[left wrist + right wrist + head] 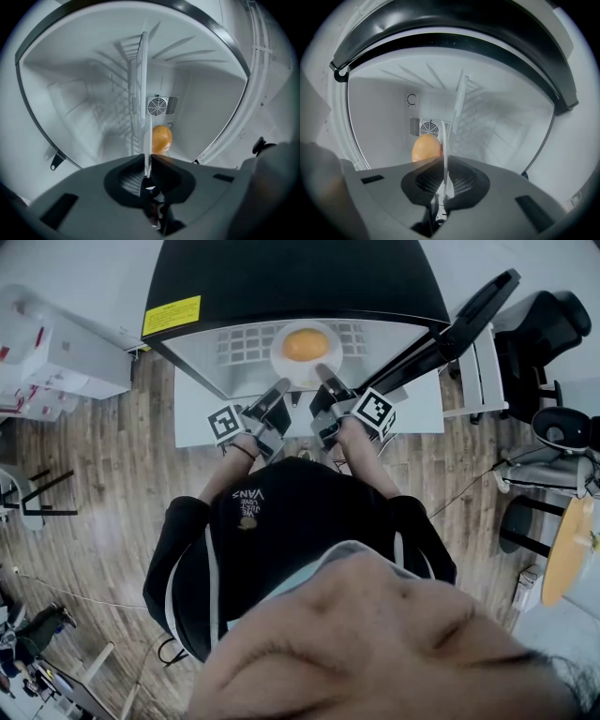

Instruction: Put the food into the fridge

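The food (305, 344), a round orange piece, lies in the middle of a white plate (281, 367), inside the open fridge (281, 277). The left gripper (278, 390) and the right gripper (324, 376) each have the fingers closed narrow on the near rim of the plate. The plate looks stiff, smooth and breakable, and the food can probably roll, so I think the hold belongs on the rim, with the plate kept level. The head view shows the food from above. The gripper views show the plate edge-on, and a fan grille (158, 106) on the back wall.
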{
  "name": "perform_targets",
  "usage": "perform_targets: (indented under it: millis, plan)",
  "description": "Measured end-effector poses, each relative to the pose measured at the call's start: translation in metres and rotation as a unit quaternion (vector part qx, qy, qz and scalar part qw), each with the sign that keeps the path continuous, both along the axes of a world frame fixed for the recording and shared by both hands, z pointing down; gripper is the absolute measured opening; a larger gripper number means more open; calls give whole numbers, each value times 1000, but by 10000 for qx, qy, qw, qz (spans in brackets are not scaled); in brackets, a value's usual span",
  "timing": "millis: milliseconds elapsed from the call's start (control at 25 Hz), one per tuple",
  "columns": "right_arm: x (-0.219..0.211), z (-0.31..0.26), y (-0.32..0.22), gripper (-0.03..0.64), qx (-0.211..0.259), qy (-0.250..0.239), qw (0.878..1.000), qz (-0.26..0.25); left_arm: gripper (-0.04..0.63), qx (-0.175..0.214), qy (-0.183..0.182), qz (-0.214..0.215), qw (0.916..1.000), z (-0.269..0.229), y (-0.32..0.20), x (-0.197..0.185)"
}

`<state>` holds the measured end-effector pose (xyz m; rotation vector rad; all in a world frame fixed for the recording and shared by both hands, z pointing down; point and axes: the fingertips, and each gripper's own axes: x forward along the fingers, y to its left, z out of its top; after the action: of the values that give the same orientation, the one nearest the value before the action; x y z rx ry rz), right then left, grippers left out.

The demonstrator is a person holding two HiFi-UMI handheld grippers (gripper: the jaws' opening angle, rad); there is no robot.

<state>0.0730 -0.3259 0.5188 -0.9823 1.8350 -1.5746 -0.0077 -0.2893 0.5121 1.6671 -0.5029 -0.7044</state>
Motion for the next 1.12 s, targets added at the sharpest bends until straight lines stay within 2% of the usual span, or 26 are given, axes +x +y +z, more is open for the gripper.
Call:
perform_targets:
  millis: [160,800,960,1120]
  plan:
    - [-1,-2,-2,26,7,-76,10000,20,31,31,68,91,9999,-2,1,4]
    - [0,-4,-8,29,176,228,9995,-132,29,-3,234,51,9997,-6,-5,6]
    - [-6,-14,-6,72,602,542,9961,-359,29,-46,339,8,9994,-8,-5,6]
    - [-8,-19,-3,110,774,694,9936,-444,29,-27,364,-28,9993,-10,-5,5]
